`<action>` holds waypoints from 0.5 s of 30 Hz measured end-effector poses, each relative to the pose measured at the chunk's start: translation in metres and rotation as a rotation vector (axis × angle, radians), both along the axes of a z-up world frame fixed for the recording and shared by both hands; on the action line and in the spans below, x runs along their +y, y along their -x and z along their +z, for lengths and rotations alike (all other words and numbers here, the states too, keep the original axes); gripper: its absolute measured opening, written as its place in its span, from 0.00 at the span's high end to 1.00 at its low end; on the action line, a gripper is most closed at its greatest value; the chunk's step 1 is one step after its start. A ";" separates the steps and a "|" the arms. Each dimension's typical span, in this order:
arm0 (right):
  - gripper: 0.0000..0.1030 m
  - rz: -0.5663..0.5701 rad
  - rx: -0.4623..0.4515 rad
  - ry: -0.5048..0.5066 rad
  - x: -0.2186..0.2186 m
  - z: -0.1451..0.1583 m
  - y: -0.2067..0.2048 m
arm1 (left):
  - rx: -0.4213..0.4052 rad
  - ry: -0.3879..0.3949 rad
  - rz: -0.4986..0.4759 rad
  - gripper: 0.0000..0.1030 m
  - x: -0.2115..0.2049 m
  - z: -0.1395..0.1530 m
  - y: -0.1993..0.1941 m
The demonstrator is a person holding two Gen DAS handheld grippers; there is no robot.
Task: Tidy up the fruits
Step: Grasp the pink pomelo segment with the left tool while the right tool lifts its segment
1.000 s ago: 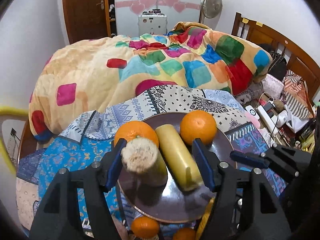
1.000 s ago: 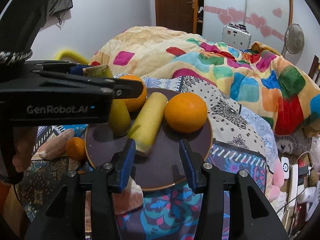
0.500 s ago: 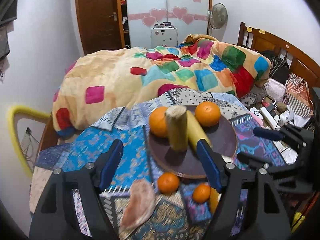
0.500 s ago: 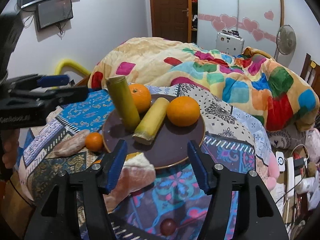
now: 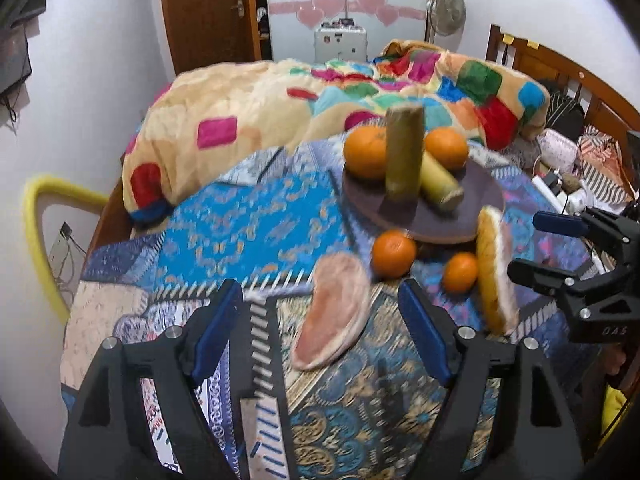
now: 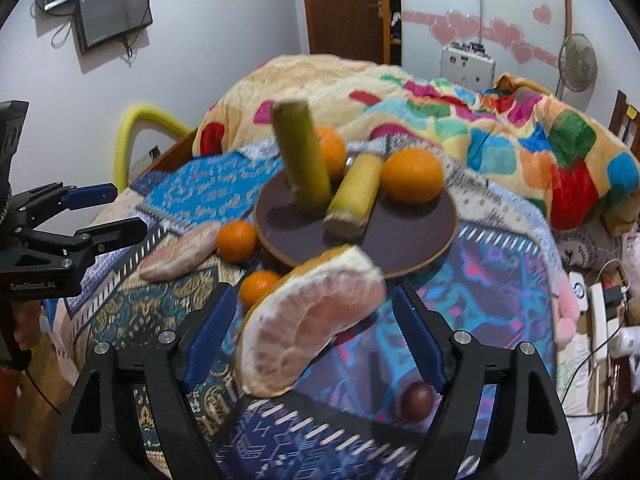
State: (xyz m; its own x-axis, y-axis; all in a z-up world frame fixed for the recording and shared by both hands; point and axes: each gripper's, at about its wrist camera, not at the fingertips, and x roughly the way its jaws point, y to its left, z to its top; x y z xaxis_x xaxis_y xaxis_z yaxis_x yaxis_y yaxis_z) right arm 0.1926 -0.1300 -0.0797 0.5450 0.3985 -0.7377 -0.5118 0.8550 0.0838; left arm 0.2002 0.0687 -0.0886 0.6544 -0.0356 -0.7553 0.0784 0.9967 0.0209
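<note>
Fruit is split between a dark round plate (image 6: 440, 240) and the patterned cloth (image 5: 256, 220) around it. On the plate, mid-frame in the right wrist view, sit two oranges (image 6: 412, 176), one sugarcane piece lying flat (image 6: 354, 196) and another standing on end (image 6: 302, 156), tilted a little. Below the plate's lower-left edge lie two small tangerines (image 6: 236, 240), a peeled pomelo segment (image 6: 180, 250) further left, and a big pomelo wedge (image 6: 312, 316) low in the centre. A dark round fruit (image 6: 418, 400), too blurred to name, lies at lower right.

The right gripper (image 6: 312, 338) has just been opening; its jaws stand spread on either side of the big wedge without pressing it. The left gripper (image 5: 320, 332) has also just been widening, spread and empty, with the peeled segment lying ahead between its fingers.

My worry is the upright cane: it looks top-heavy, and any nudge to the plate could topple it and send the oranges rolling off. The soft pomelo flesh could tear or squash under a hard pinch, and the tangerines sit close enough to be knocked away.
</note>
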 end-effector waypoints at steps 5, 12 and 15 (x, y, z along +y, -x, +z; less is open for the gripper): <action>0.24 0.003 0.044 0.020 0.013 -0.016 0.000 | 0.065 0.008 -0.013 0.22 0.008 -0.029 -0.003; 0.26 0.005 0.029 0.060 0.017 -0.021 0.002 | 0.092 0.009 -0.045 0.27 0.005 -0.046 -0.008; 0.35 0.028 0.018 0.080 0.014 -0.020 0.005 | 0.105 0.002 -0.055 0.30 0.001 -0.052 -0.012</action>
